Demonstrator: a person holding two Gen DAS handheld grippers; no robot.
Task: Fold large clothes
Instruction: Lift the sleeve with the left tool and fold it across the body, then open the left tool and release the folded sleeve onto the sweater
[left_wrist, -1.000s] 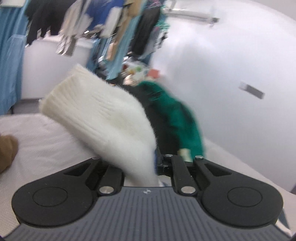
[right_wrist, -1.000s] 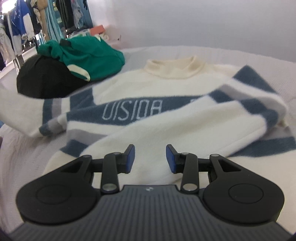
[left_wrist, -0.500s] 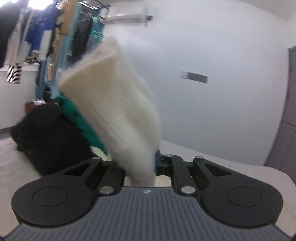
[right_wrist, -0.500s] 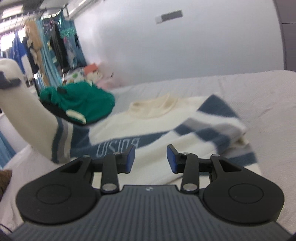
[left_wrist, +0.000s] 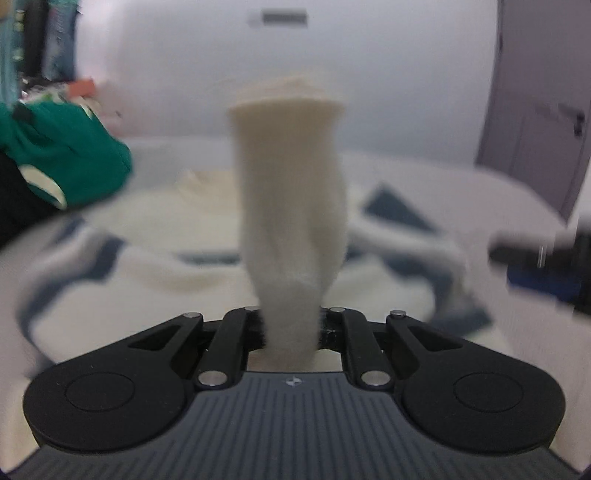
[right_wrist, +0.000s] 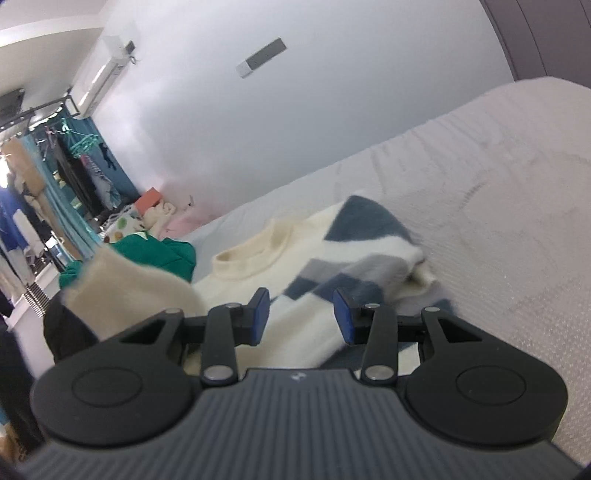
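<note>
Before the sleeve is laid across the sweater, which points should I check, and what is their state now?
1. Left claw shut on the cream sleeve: ok.
2. Right claw open, nothing between its pads: ok.
3. Sweater body spread on the bed: ok.
4. Far sleeve lying flat: not ok, it is bunched.
5. Green garment apart from the sweater: cannot tell.

No text can be read at this moment. In the left wrist view the sweater (left_wrist: 155, 266) lies blurred, and any lettering across its chest cannot be made out. In the right wrist view only its stripes and collar show. The grey plate on the wall (right_wrist: 261, 58) is too small to tell whether it bears writing.
</note>
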